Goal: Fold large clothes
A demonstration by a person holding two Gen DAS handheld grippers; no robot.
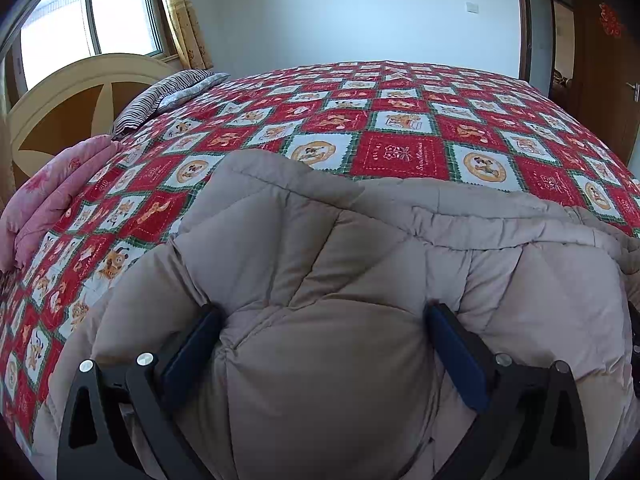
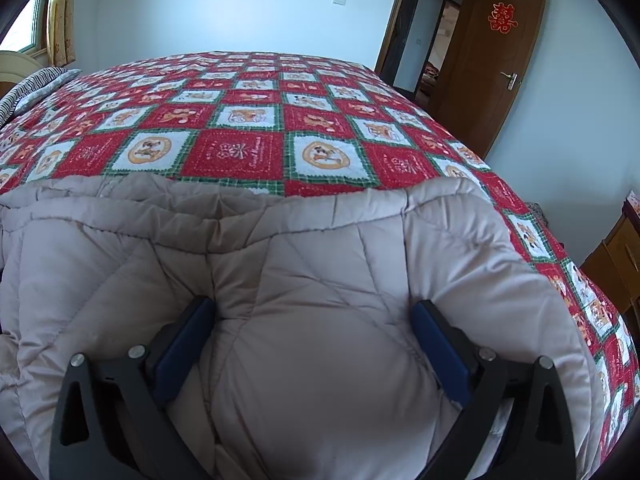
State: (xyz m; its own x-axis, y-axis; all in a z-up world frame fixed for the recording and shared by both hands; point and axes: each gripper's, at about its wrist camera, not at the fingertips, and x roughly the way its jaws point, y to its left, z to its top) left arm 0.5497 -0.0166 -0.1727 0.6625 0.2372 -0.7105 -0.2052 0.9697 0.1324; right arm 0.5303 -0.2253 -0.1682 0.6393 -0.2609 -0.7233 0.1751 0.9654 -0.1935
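Note:
A large beige quilted padded garment lies on the near part of the bed; it also fills the lower right wrist view. My left gripper has its blue-padded jaws wide apart, with a puffed bulge of the garment between them. My right gripper stands the same way, jaws wide apart around a bulge of the garment. The pads press into the fabric's sides. The garment's far edge is folded over and runs across both views.
The bed is covered by a red, white and green patchwork cover. A striped pillow and folded pink bedding lie at the headboard on the left. A brown door and a wooden cabinet are on the right.

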